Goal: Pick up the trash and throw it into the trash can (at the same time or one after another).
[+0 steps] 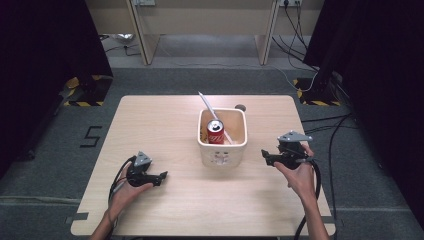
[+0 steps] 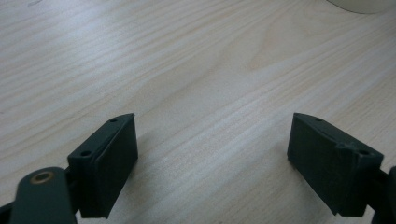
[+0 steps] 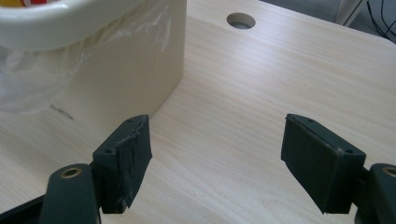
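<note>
Left hand: I see my left hand (image 1: 131,187) low on the table (image 1: 165,125), to the left of the bin (image 1: 222,150) and nearer to me. It holds the left gripper (image 1: 161,177), which points at the bin.
Left gripper: its jaws are wide apart with only bare wood between them.
Right hand: my right hand (image 1: 300,172) is to the right of the bin, with the right gripper (image 1: 265,156) pointing at the bin's side.
Right gripper: its jaws are spread wide and hold nothing. One jaw is near the bin wall, but I cannot tell if it touches.
Bin: it is cream and sits near the middle of the table. A clear bag (image 3: 28,84) hangs over its rim.
Can: a red can (image 1: 215,132) stands up inside the bin.
Room: there is lots of bare wood on both sides of the bin. A small round hole (image 3: 241,20) lies behind the bin.
</note>
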{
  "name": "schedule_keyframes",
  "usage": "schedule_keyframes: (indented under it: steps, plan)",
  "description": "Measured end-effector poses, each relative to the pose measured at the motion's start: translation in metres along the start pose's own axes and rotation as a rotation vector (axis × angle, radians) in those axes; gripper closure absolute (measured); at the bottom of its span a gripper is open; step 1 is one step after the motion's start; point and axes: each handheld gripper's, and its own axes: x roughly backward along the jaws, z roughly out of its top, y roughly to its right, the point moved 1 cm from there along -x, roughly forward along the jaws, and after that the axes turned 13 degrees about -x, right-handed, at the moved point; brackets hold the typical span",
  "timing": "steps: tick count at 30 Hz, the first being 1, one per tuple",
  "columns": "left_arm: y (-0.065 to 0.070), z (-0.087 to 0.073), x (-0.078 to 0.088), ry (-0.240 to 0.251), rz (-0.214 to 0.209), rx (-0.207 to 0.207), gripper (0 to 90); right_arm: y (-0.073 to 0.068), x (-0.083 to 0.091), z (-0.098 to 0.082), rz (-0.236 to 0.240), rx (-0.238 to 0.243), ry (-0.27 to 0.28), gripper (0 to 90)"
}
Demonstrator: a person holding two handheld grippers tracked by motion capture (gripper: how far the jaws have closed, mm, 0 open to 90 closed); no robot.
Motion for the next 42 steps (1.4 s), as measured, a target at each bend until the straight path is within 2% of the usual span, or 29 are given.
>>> schedule_keyframes:
  steps: [7, 14, 16, 20, 31, 36, 42]
  plan:
    - [0.000, 0.000, 0.000, -0.001, 0.001, 0.000, 15.5, -0.002, -0.002, -0.012, 0.010, -0.003, 0.000, 23.5]
    - [0.000, 0.000, 0.000, -0.002, 0.000, 0.000, 15.5, -0.002, -0.007, -0.021, 0.010, -0.022, 0.009, 21.8]
    - [0.000, 0.000, 0.000, -0.002, 0.000, 0.000, 15.5, -0.003, -0.010, -0.024, 0.022, -0.032, 0.013, 21.8]
    - [0.000, 0.000, 0.000, 0.000, 0.001, 0.000, 15.5, -0.006, -0.014, -0.029, 0.009, -0.016, -0.007, 21.4]
    - [0.000, 0.000, 0.000, -0.002, 0.000, 0.000, 15.5, -0.012, -0.018, -0.039, 0.028, -0.008, -0.024, 21.4]
    - [0.000, 0.000, 0.000, -0.002, 0.000, 0.000, 15.5, -0.012, -0.022, -0.046, 0.025, -0.007, -0.049, 21.4]
    - [0.000, 0.000, 0.000, -0.002, 0.000, 0.000, 15.5, -0.010, -0.022, -0.054, 0.022, -0.017, -0.053, 21.6]
